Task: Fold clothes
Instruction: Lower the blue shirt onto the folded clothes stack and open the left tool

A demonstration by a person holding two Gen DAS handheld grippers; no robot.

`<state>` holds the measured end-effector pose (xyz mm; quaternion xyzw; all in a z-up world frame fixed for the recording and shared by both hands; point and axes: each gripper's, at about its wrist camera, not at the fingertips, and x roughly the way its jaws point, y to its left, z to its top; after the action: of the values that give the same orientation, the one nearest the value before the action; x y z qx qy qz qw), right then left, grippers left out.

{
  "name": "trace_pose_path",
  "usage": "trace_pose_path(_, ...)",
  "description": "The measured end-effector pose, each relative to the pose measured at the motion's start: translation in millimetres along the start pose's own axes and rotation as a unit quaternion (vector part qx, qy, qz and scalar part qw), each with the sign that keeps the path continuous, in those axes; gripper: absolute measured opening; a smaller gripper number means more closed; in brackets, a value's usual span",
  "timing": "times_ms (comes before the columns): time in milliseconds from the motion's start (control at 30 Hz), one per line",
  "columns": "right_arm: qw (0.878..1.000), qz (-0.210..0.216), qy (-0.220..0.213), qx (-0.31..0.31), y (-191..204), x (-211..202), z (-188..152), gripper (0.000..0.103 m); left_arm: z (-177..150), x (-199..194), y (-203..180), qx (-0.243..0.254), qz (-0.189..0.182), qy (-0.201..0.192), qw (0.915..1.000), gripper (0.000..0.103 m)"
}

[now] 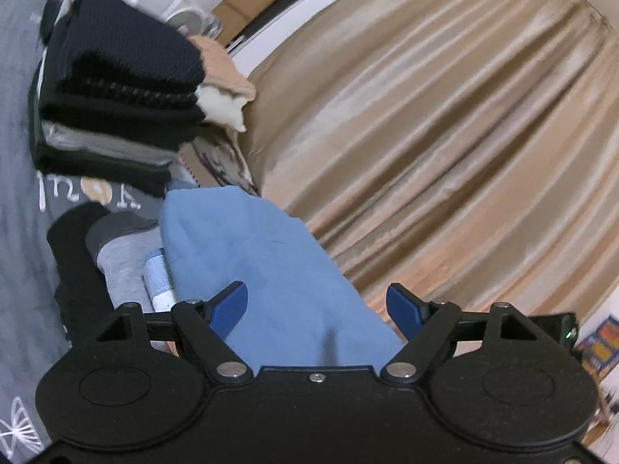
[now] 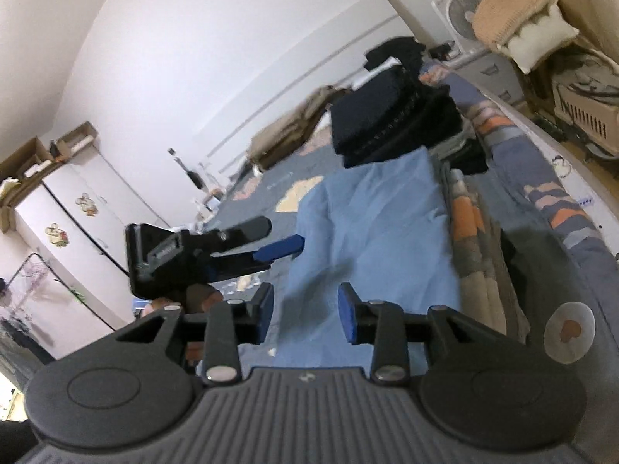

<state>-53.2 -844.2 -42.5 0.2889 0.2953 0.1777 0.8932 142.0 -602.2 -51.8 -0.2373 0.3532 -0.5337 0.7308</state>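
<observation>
A light blue garment (image 1: 271, 263) lies flat on the patterned bed, its far end reaching a stack of dark folded clothes (image 1: 116, 96). In the left wrist view my left gripper (image 1: 316, 307) stands open just over the garment's near end, its blue pads wide apart and not pressing the cloth. The right wrist view shows the same blue garment (image 2: 379, 239) running up to the dark stack (image 2: 394, 123). My right gripper (image 2: 306, 313) hovers open over the near edge, with cloth showing in the gap. The left gripper (image 2: 278, 237) is at its left, a hand behind it.
Grey and black socks (image 1: 116, 255) lie left of the garment. A beige curtain (image 1: 445, 135) hangs beyond the bed. A folded striped blanket (image 2: 476, 255) lies right of the garment. A fan (image 2: 460, 11), a beige cushion pile (image 2: 514, 19) and a white wardrobe (image 2: 77, 212) stand around the bed.
</observation>
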Motion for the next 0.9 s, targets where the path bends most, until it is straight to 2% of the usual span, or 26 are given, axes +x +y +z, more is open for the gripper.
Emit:
trace_pose_path(100,0.999,-0.026,0.002,0.032,-25.5,9.8,6.4,0.035,7.4,14.4,17.6,-0.017,-0.002,-0.005,0.9998,0.077)
trace_pose_path(233,0.998,-0.016,0.005,0.056,-49.2,14.4,9.3,0.031,11.0,34.7,32.8,-0.028,-0.003,-0.002,0.9996,0.077)
trace_pose_path(500,0.998,0.001,0.009,0.062,-64.2,16.9,4.9,0.031,27.0,64.3,46.6,-0.040,0.027,-0.001,0.9988,0.077)
trace_pose_path(600,0.998,0.002,0.009,0.066,-63.9,13.0,0.8,0.031,37.0,56.2,39.3,-0.049,0.026,-0.004,0.9984,0.075)
trace_pose_path(667,0.998,-0.001,0.010,0.060,-60.1,11.1,-1.7,0.031,41.2,45.5,26.0,-0.047,-0.002,-0.015,0.9988,0.075)
trace_pose_path(800,0.998,-0.005,0.013,0.054,-53.7,9.8,-6.0,0.031,40.5,50.8,-17.9,-0.005,-0.037,0.027,0.9989,0.079)
trace_pose_path(900,0.998,-0.008,0.010,0.054,-52.0,7.8,-8.3,0.032,31.4,67.5,-45.3,0.020,-0.063,0.062,0.9959,0.080)
